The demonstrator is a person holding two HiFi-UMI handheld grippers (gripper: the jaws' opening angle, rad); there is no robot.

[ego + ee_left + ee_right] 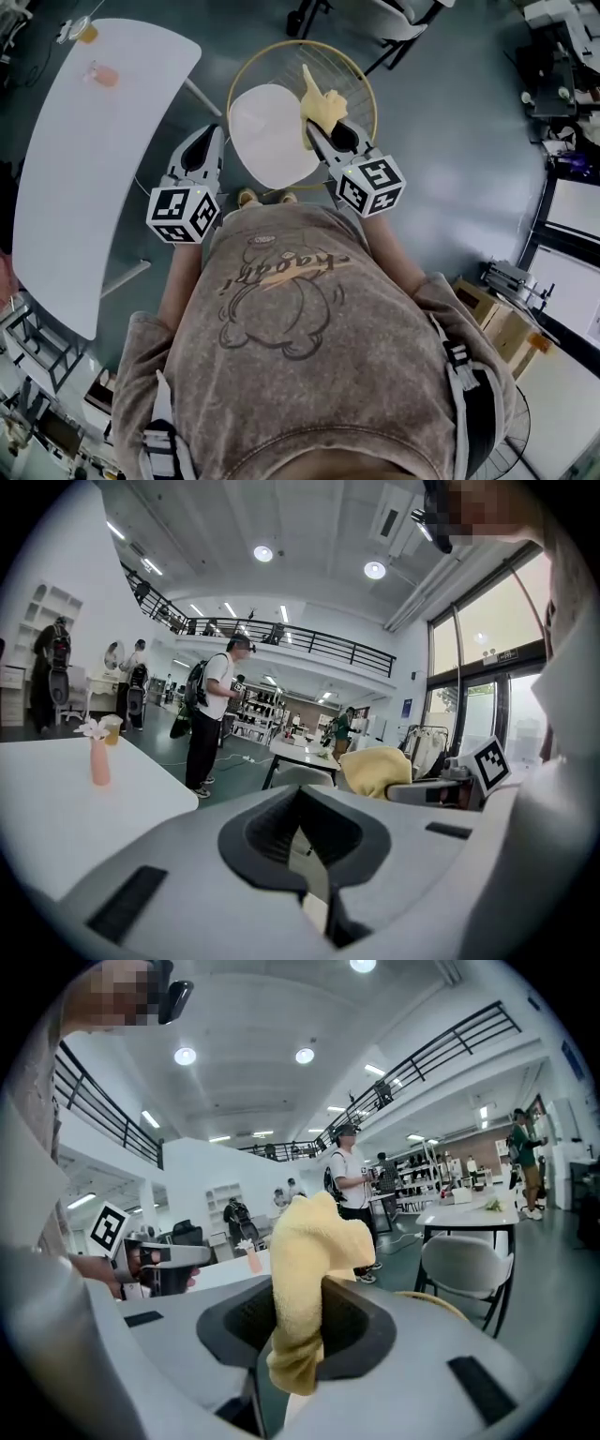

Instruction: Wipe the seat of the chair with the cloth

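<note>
One yellow cloth point(322, 108) pinched in right tongs point(296, 1327), left tongs point(314, 855) closed empty, one chair point(267, 141) below.

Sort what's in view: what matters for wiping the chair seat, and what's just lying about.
For the job:
- cloth, clamped in the right tool
- chair seat, white
- left tool, holding nothing

Lying about:
- table, with a vase and a cup on it
- cardboard box on the floor
</note>
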